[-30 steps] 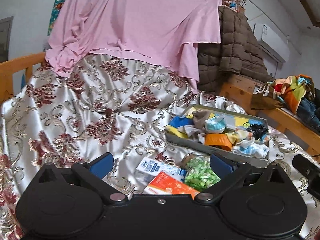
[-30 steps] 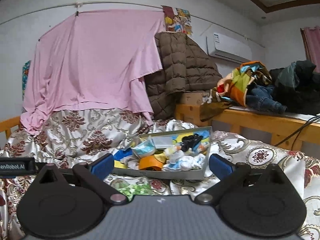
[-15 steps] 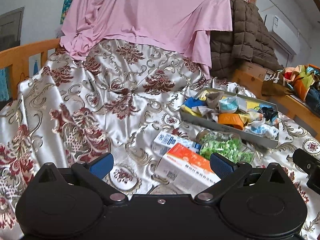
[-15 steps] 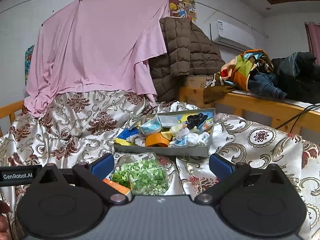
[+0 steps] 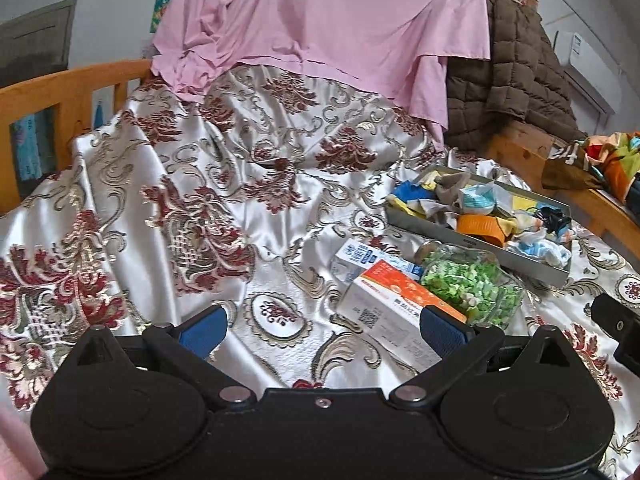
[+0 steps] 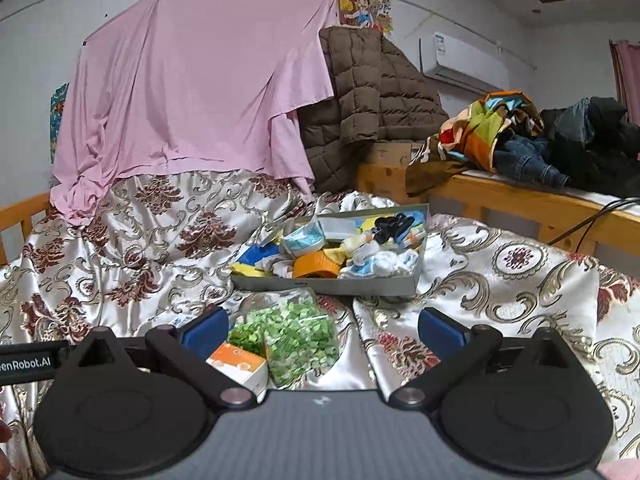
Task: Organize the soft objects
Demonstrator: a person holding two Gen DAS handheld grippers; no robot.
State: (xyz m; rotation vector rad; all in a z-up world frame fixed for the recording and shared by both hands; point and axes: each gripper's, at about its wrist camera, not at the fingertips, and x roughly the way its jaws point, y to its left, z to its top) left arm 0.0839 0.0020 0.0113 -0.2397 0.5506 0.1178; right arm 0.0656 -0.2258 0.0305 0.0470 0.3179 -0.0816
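On the bed, grey tray point(image 6: 328, 285) of soft cloths lies beyond both claws; left claw point(image 5: 322, 326) and right claw point(image 6: 322, 326) gape wide, empty.

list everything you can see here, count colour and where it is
tray: 1, grey, on the bedspread, heaped with mixed soft items
orange band: 1, in the tray's front
bag of green pieces: 1, clear, in front of the tray
orange-white box: 1, left of the bag
blue-white carton: 1, behind that box
bedspread: 1, white with red and gold pattern
pink sheet: 1, hung behind
brown quilted coat: 1, right of the sheet
air conditioner: 1, white, on the wall
clothes pile: mixed colours, on the wooden ledge
left gripper: open
right gripper: open
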